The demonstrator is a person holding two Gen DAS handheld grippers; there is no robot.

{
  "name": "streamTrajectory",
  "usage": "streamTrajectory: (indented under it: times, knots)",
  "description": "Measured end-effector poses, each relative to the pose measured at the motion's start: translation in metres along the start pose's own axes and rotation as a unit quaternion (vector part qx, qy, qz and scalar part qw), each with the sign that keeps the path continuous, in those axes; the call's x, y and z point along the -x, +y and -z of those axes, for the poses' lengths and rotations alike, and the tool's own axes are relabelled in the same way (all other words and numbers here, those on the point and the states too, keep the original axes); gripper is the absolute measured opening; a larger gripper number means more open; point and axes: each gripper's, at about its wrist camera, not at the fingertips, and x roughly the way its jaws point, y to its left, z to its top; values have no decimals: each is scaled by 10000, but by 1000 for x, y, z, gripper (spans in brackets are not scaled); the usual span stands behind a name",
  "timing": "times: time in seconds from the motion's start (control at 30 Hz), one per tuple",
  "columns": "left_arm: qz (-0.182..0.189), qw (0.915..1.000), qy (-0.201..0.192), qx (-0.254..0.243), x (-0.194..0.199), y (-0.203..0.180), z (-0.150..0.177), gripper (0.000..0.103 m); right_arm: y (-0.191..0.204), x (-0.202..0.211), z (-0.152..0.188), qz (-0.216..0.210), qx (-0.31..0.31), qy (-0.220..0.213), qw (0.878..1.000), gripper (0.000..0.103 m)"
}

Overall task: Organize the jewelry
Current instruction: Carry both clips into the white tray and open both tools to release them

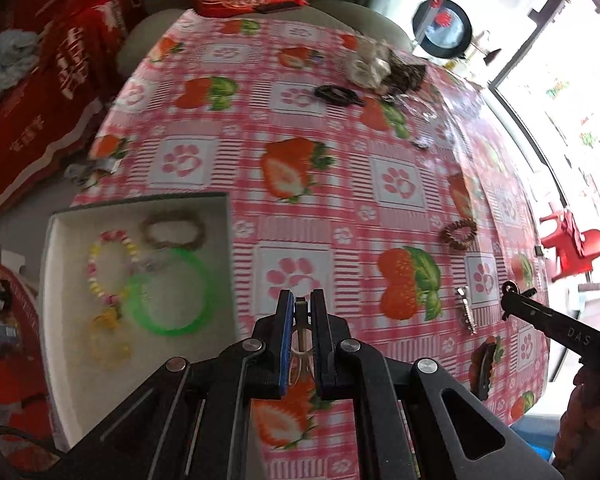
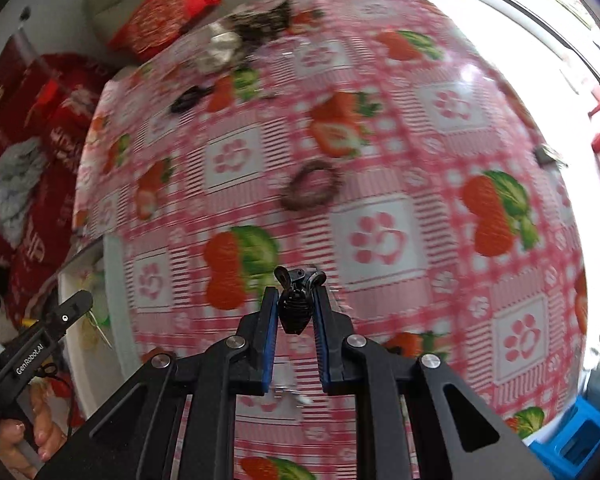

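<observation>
My right hand-held gripper point(image 2: 296, 310) pinches a small black ribbed hair clip point(image 2: 296, 312), my left hand-held gripper point(image 1: 300, 312) a thin pale ring-like piece point(image 1: 302, 344), above the strawberry-checked worktop point(image 1: 320, 200).

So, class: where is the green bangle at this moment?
In the left wrist view, the green bangle lies inside the white tray at lower left, beside the pastel bead bracelet.

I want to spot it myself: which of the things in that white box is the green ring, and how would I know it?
Find the white tray at the near left edge of the strawberry tablecloth. The green bangle lies toward its right wall. It is a smooth, bright neon hoop, the largest there, unlike the pastel beaded bracelet beside it.
</observation>
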Motion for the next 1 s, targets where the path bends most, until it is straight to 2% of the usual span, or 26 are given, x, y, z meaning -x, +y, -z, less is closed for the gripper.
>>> streamTrajectory:
  times: [0.33, 0.53, 0.7, 1.0]
  knots:
    - [-366, 9969, -81, 687, 20, 66, 24, 15, 86, -19, 3, -447, 936, 268, 9942, 18]
    - [-624, 9928, -42, 1018, 25, 102, 46, 15, 151, -34, 11, -830, 1592, 482, 9826, 18]
    - [-768, 9885, 73, 1303, 21, 128, 66, 15, 202, -54, 26, -1090, 2149, 786, 9674, 18]
    - [-914, 9818, 300, 1637, 1, 155, 94, 15, 239, -90, 49, -1079, 2632, 1248, 9505, 18]
